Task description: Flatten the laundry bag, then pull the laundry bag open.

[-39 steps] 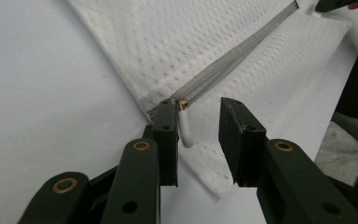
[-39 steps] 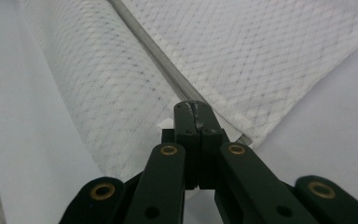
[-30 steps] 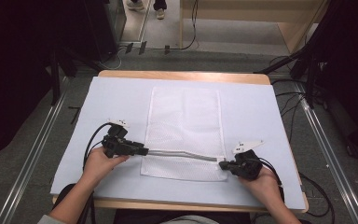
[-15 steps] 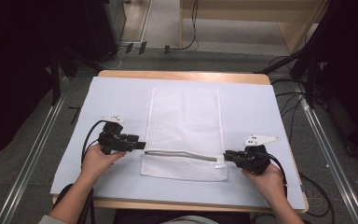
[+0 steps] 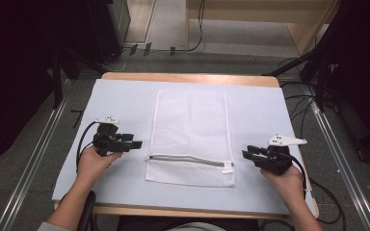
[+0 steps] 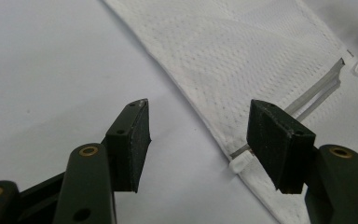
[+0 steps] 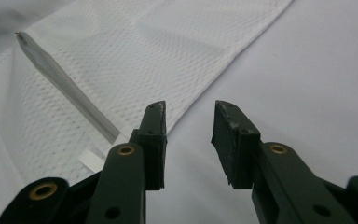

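Note:
A white mesh laundry bag (image 5: 191, 134) lies flat in the middle of the table, its zipper (image 5: 188, 159) running across near the front end. My left gripper (image 5: 138, 144) hovers just left of the bag, jaws apart and nothing between them; they have just been opening. In the left gripper view the bag (image 6: 242, 60) and the zipper's end (image 6: 240, 163) lie just beyond my jaws. My right gripper (image 5: 246, 154) sits right of the bag, jaws apart and empty, also just opening. The right gripper view shows the bag (image 7: 121, 70), its zipper (image 7: 70, 88) and a small white tag (image 7: 91, 161).
A pale blue-white cloth (image 5: 270, 115) covers the wooden table (image 5: 188, 77). Cables trail from both grippers off the table's sides. Metal rails (image 5: 33, 159) run along the floor on either side, and dark equipment stands at the back left.
Both grippers have let go of the bag's front end and drawn outward, left one leftward, right one rightward. The bag now lies flat, its zipper line settled on the cloth.

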Demonstrator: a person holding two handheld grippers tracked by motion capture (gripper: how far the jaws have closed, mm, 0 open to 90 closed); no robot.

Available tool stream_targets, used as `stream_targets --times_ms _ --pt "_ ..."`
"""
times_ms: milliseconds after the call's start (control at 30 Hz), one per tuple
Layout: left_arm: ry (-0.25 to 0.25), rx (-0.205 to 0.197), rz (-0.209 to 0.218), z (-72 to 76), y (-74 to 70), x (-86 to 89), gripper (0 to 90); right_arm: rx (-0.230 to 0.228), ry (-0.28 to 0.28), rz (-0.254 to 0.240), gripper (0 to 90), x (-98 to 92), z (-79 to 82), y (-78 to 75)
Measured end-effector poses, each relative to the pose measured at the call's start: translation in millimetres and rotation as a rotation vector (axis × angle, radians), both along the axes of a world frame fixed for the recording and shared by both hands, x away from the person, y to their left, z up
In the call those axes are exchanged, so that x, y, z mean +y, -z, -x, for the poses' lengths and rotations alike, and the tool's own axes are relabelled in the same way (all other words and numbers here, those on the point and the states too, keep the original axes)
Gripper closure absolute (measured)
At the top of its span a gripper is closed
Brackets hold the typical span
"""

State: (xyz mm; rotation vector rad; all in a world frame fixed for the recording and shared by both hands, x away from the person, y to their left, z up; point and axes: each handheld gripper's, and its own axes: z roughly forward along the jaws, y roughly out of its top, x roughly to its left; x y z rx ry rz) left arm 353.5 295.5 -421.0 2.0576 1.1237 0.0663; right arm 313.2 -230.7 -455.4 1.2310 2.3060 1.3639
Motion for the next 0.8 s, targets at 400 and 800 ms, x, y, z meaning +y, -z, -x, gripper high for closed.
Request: stream_targets --times_ms 400,800 --pt "-0.055 -0.003 -0.009 -2.7 0.5 17.1 39.3 0.004 0.01 0.007 63.6 -1.9 -4.4 2.0" --pt "-0.073 0.02 -0.027 -5.9 5.2 22.3 34.1 0.012 0.017 0.016 57.9 -2.9 -6.6 4.9"
